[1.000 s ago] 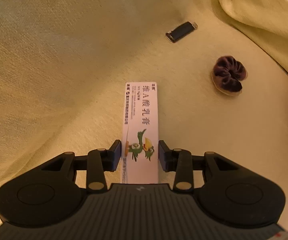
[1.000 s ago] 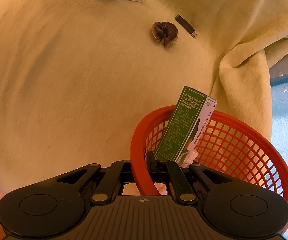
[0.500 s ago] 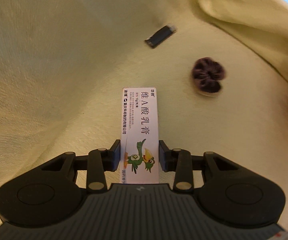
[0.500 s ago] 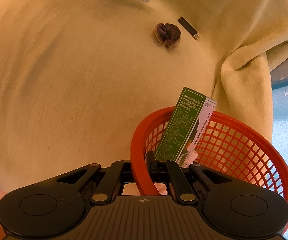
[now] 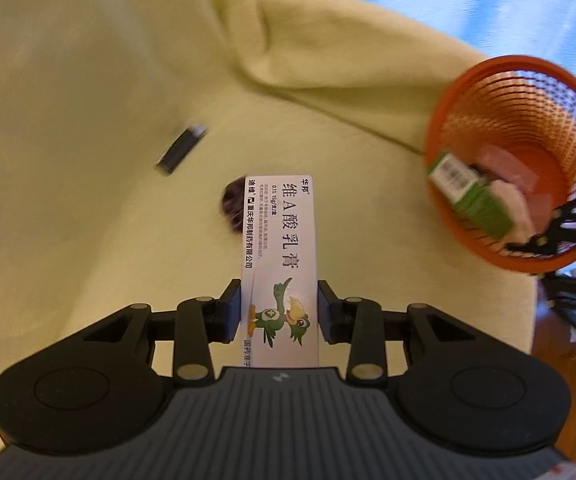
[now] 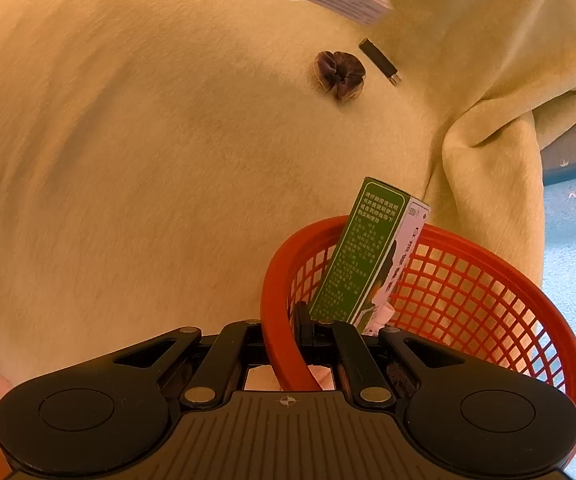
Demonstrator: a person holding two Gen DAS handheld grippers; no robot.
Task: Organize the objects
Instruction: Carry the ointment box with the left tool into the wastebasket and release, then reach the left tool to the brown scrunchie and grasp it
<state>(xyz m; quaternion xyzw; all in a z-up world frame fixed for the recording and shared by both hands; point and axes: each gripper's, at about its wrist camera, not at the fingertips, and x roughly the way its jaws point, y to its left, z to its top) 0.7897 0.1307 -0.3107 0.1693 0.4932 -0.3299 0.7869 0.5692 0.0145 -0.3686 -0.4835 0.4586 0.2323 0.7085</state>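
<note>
Between the fingers of the left gripper (image 5: 279, 308) a white ointment box (image 5: 281, 256) with a green bird printed on it is clamped by its long sides, its far end projecting forward above the yellow blanket (image 5: 88, 160). Partly hidden behind the box's far end, a dark purple scrunchie (image 5: 233, 203) is seen lying on the blanket, and a black USB stick (image 5: 182, 148) lies beyond it, apart. At the right of the left wrist view an orange mesh basket (image 5: 544, 80) is seen, holding a green box (image 5: 472, 196) and some pale items that cannot be made out. In the right wrist view the right gripper (image 6: 284, 340) is closed on the near rim of the basket, one finger outside the wall and one inside. The green box is propped upright against the basket's wall, its top above the rim. The white box is seen blurred at the top edge of that view, held off the blanket.
</note>
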